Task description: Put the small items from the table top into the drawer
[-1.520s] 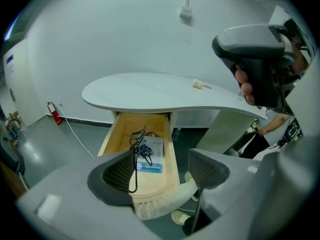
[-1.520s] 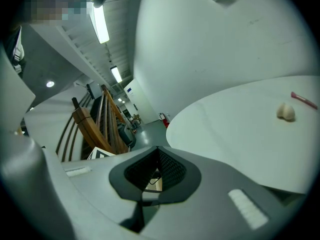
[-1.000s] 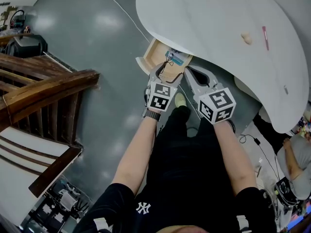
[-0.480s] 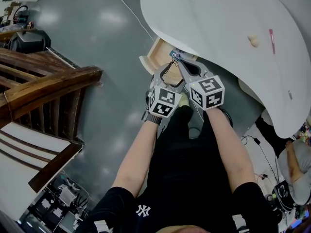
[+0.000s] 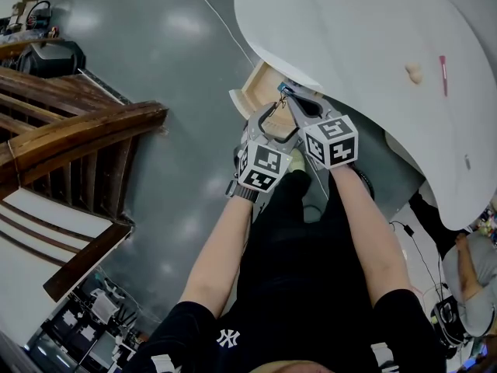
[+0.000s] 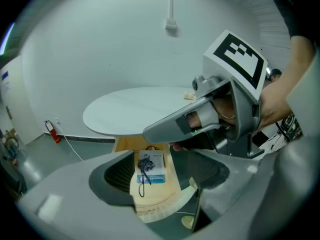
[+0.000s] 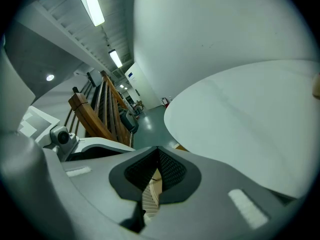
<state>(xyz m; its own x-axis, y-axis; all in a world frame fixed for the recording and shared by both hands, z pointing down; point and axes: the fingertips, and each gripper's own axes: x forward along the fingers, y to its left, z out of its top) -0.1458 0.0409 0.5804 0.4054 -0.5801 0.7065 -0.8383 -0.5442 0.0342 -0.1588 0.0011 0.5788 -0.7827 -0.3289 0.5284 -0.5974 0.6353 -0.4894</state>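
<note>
The right tongs (image 5: 289, 95) have swung down over the drawer (image 5: 250, 92). Left tongs (image 5: 273, 120) stand apart, empty — a corded card (image 6: 151, 163) lies in the drawer. Right tongs pressed together, empty; beige lump (image 5: 414, 73) and red pen (image 5: 443, 74) sit on the tabletop (image 5: 349, 29).

A shallow drawer (image 5: 250, 90) of pale wood is seen pulled out from under the edge of the round white worktop (image 5: 349, 29). Inside it, a white card (image 6: 158, 169) with a blue band is laid flat, and a small black corded item (image 6: 145, 163) is rested on top of it. On the worktop, well apart from the drawer, a beige lump (image 5: 414, 73) and a thin red pen (image 5: 443, 74) are laid just beside each other. A small grey item (image 5: 467, 162), too small to be identified, is seen near the rim.
</note>
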